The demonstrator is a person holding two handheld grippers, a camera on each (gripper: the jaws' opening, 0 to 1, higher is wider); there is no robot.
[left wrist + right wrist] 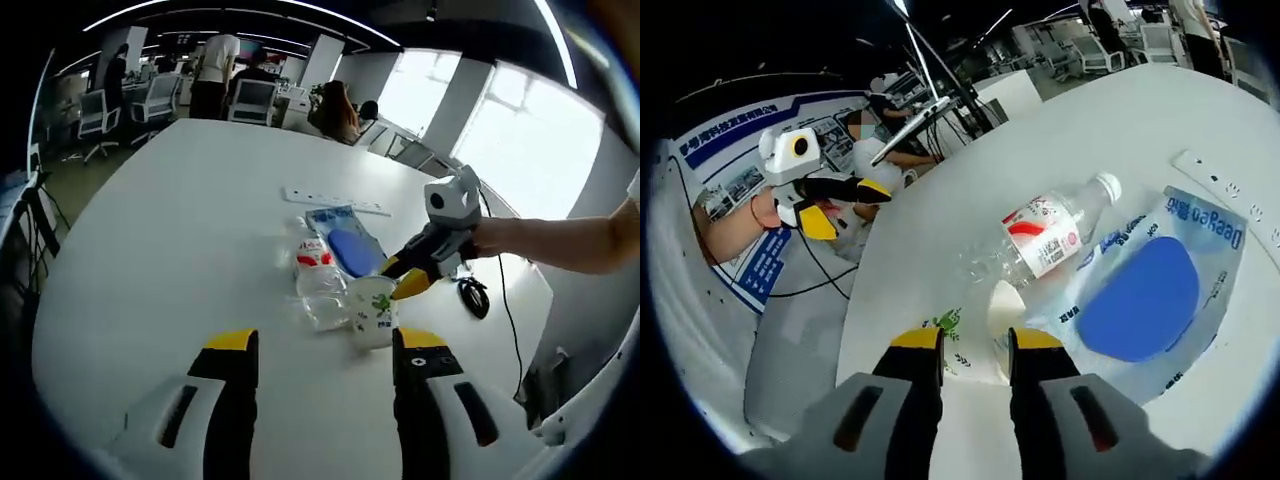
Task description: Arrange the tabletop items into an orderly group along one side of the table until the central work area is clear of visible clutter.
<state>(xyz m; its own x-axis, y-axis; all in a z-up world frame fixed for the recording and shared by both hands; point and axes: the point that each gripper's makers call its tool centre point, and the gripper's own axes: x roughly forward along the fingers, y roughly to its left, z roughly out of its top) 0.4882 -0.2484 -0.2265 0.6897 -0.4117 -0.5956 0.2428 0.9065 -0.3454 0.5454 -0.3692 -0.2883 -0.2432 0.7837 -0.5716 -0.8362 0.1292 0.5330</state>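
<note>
A white paper cup with green print stands near the table's right side. My right gripper comes in from the right, shut on its rim. In the right gripper view the cup sits between my narrow-set jaws. A clear plastic bottle with a red-and-white label lies on its side touching the cup, also seen as the bottle. Beside it lies a clear packet with a blue pad, the packet. My left gripper is open and holds nothing, short of the cup; it also appears as the left gripper.
A white power strip, the same strip, lies beyond the packet on the white table. A black cable with a dark plug trails near the right edge. Office chairs and people are behind the table's far end.
</note>
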